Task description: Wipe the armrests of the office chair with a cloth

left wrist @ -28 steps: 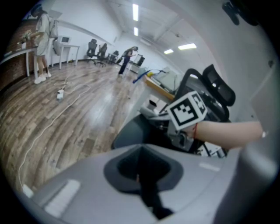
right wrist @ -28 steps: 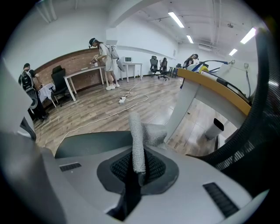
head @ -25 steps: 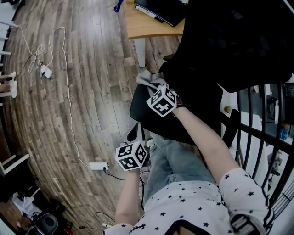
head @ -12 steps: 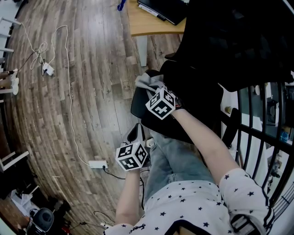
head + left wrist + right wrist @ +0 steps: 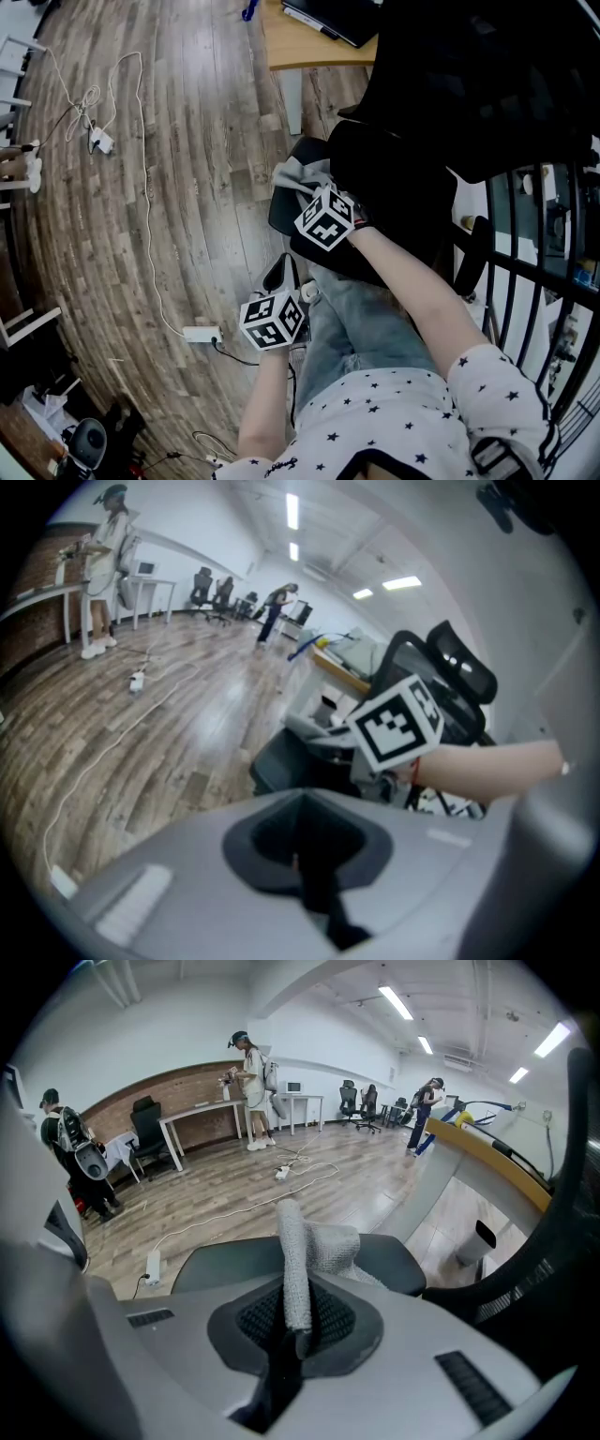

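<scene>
Right gripper (image 5: 307,192): jaws closed on the cloth (image 5: 314,1241). A grey knit fold stands up from between them. The rest of the cloth drapes forward and lies on the armrest (image 5: 211,1265), touching the pad's top. In the head view the cloth sits bunched at the end of the pad away from me, just ahead of my marker cube. My right forearm reaches across my lap to it.

Left gripper (image 5: 279,277): jaws together, nothing between them. I hold it low, beside my left leg (image 5: 347,328) and over the floor (image 5: 187,141), apart from the armrest. Its own view looks up toward the right gripper's cube and the dark pad under it.

Chair: black. The armrest pad is dark and flat. The back (image 5: 469,84) stands to the right of the pad in the head view. A second armrest shows further right, partly hidden by my arm.

Surroundings: wood plank floor. A white cable (image 5: 145,187) trails across it to a power strip (image 5: 202,335) near the left gripper. A desk (image 5: 309,52) stands beyond the chair with a laptop (image 5: 333,19) on it. In the right gripper view, people (image 5: 251,1072) stand far off by tables along a brick wall. More office chairs stand at the far end of the room.
</scene>
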Tool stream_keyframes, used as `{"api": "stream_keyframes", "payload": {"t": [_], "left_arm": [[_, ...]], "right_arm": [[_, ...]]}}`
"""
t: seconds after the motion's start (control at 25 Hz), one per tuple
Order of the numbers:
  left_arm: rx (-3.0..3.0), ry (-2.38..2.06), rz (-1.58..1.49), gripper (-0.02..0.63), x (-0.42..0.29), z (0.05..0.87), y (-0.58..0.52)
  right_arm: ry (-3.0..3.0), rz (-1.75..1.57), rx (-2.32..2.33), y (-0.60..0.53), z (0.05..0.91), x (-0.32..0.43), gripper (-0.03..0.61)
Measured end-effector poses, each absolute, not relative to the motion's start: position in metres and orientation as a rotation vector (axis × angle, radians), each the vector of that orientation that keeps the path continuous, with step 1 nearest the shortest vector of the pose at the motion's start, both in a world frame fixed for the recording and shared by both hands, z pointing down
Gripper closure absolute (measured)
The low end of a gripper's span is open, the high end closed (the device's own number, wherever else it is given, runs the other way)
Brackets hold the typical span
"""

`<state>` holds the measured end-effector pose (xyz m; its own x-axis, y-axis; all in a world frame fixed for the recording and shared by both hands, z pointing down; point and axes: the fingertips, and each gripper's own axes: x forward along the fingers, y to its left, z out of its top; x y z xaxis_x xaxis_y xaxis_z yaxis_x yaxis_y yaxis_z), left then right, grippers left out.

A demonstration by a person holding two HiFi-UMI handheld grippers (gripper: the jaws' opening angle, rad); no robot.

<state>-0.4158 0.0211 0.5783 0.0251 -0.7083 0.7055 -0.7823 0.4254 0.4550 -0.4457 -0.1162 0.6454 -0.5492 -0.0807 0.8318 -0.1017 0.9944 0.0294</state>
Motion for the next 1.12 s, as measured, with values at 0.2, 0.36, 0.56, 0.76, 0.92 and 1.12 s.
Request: {"api": "stream_keyframes", "payload": {"t": [0.2, 0.36, 0.56, 0.76, 0.92, 1.12], "left_arm": [[1.3, -1.71, 0.096, 0.606, -0.417, 0.578, 0.029], [1.296, -1.714, 0.097, 0.606, -0.418, 0.579, 0.035], [1.296, -1.717, 0.095, 0.606, -0.418, 0.577, 0.042], [1.296, -1.719, 0.096, 0.606, -0.415, 0.576, 0.049], [1.296, -1.721, 0.096, 0.606, -0.415, 0.576, 0.055], [1.296, -1.722, 0.097, 0.606, -0.414, 0.574, 0.062]], "right_arm": [[-2.157, 0.027, 0.1, -0.101, 0.645, -0.446, 0.554], [-2.159, 0.029, 0.082, -0.089, 0.646, -0.446, 0.554], [-2.164, 0.038, 0.051, -0.073, 0.644, -0.445, 0.554], [-2.165, 0.034, 0.027, -0.057, 0.644, -0.443, 0.554], [-2.164, 0.039, 0.013, -0.048, 0.645, -0.442, 0.554], [-2.167, 0.042, 0.005, -0.036, 0.643, -0.441, 0.554]]}}
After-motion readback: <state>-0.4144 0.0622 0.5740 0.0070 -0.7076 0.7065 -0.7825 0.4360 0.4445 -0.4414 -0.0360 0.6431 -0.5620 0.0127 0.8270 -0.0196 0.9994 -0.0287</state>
